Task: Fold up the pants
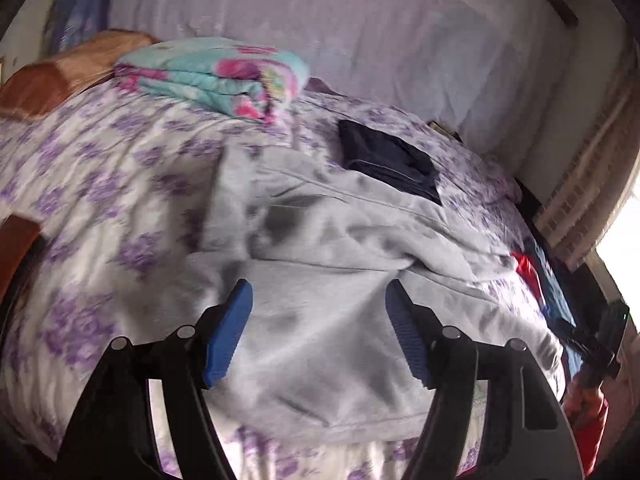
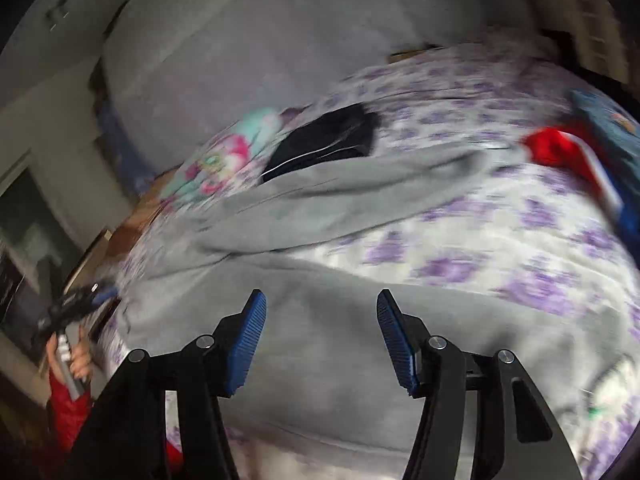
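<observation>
Grey pants (image 1: pixel 320 248) lie crumpled on a bed with a purple-flowered cover (image 1: pixel 100 208). My left gripper (image 1: pixel 318 292) is open above the near part of the pants, holding nothing. In the right wrist view the same grey pants (image 2: pixel 320 344) spread across the cover (image 2: pixel 500 248), one leg running up and right. My right gripper (image 2: pixel 320 300) is open above the grey cloth, empty. The other gripper shows small at the right edge of the left view (image 1: pixel 600 340) and at the left edge of the right view (image 2: pixel 76 304).
A folded dark garment (image 1: pixel 388 160) lies beyond the pants, also in the right view (image 2: pixel 324 140). A folded turquoise and pink blanket (image 1: pixel 216 76) sits at the bed's far side. Red and blue clothes (image 2: pixel 580 152) lie at the right. A pale wall (image 1: pixel 360 20) stands behind.
</observation>
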A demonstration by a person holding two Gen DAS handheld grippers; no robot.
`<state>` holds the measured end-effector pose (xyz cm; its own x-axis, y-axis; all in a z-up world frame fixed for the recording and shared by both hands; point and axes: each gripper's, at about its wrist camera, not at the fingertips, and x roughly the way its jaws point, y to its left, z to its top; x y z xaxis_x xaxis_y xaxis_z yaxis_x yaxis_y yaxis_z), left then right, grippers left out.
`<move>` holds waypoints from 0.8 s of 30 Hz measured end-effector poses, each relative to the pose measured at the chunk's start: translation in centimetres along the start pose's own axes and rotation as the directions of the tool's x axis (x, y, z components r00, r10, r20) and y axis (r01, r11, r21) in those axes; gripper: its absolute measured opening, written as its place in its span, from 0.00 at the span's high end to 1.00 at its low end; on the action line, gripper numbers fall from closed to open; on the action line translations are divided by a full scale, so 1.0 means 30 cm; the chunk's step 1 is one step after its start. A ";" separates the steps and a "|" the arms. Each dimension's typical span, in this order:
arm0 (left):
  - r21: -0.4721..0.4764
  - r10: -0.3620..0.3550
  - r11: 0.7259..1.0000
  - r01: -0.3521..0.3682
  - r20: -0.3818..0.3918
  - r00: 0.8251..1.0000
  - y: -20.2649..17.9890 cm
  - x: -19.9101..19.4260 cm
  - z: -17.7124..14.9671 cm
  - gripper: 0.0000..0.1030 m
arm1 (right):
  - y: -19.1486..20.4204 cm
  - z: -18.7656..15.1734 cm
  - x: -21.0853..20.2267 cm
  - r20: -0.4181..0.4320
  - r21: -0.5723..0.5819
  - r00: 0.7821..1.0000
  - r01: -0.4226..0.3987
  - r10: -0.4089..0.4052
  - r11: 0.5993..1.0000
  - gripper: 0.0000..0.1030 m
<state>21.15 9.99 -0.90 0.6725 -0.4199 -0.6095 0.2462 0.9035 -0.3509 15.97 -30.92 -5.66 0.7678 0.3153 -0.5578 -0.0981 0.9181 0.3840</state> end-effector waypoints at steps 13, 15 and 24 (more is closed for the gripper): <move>-0.327 -0.178 0.938 0.117 -0.161 0.971 0.215 0.405 0.204 0.23 | 0.265 0.330 0.790 -0.296 -0.021 0.953 -0.076 0.066 0.997 0.55; -0.416 -0.249 0.893 0.170 -0.144 0.958 0.268 0.414 0.235 0.23 | 0.220 0.390 0.866 -0.303 0.070 0.945 -0.103 0.120 0.992 0.55; -0.371 -0.229 0.914 0.166 -0.132 0.964 0.249 0.444 0.306 0.21 | 0.243 0.295 0.720 -0.294 -0.049 0.952 -0.102 0.083 0.994 0.52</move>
<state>38.35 11.93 -5.12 0.4998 -0.6230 -0.6017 0.0770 0.7239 -0.6856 37.45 -19.54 -8.40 0.5364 0.4474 -0.7156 -0.2073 0.8918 0.4022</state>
